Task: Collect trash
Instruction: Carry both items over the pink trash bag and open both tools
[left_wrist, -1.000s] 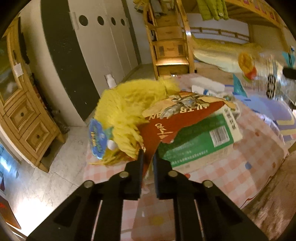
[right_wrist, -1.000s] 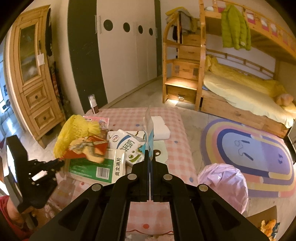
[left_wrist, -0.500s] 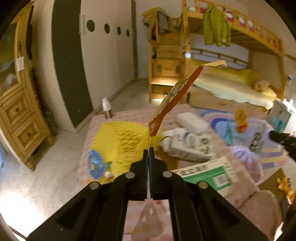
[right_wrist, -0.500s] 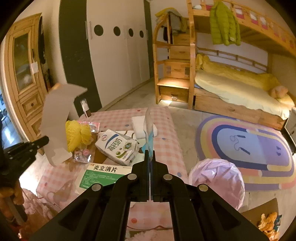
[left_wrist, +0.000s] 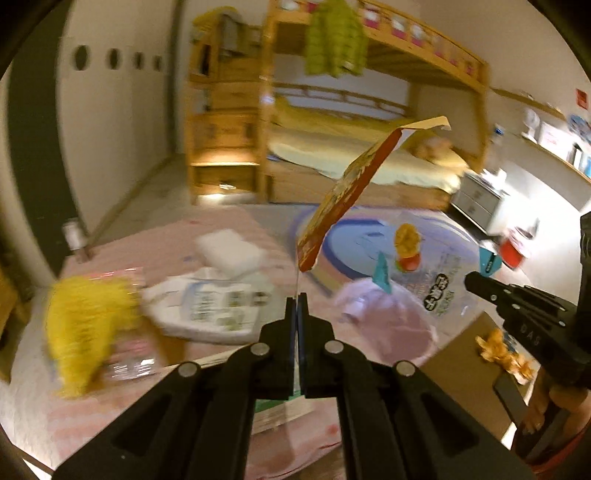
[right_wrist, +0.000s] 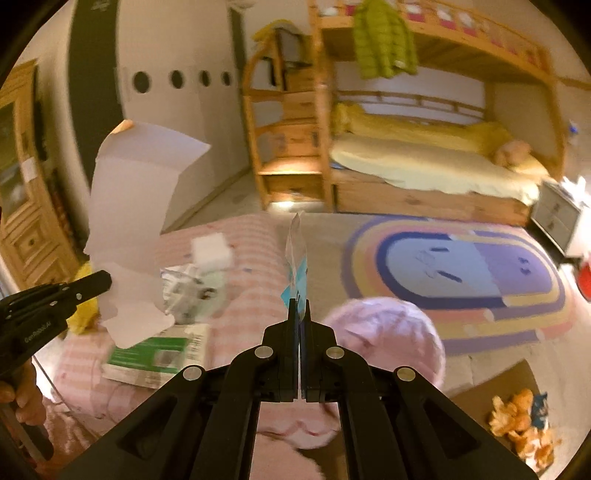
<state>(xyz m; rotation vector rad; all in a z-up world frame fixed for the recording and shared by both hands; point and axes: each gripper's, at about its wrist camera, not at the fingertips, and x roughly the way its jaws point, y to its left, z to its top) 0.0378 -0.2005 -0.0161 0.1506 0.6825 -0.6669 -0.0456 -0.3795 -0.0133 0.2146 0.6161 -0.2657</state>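
Left gripper (left_wrist: 296, 297): you are holding its jaws pressed together on the lower edge of a red and yellow wrapper (left_wrist: 343, 195), which is standing up above the fingers, off the table.
Right gripper (right_wrist: 300, 302): you are pinching a clear plastic bag (right_wrist: 296, 254) with blue corners; its jaws are clamped on it, and the bag is rising edge-on from the fingertips.
Same bag, left view: it is hanging in the air over the pink bin bag (left_wrist: 388, 321), printed with fruit, held by the other gripper at the right edge.
Table (right_wrist: 251, 240): its pink checked cloth is still carrying a yellow net (left_wrist: 81, 317), a white milk pouch (left_wrist: 207, 310), a white block (left_wrist: 229, 251) and a green box (right_wrist: 155, 356).
Floor corner: orange peel (right_wrist: 524, 424) is lying on what seems to be cardboard; the blur is making that unsure.
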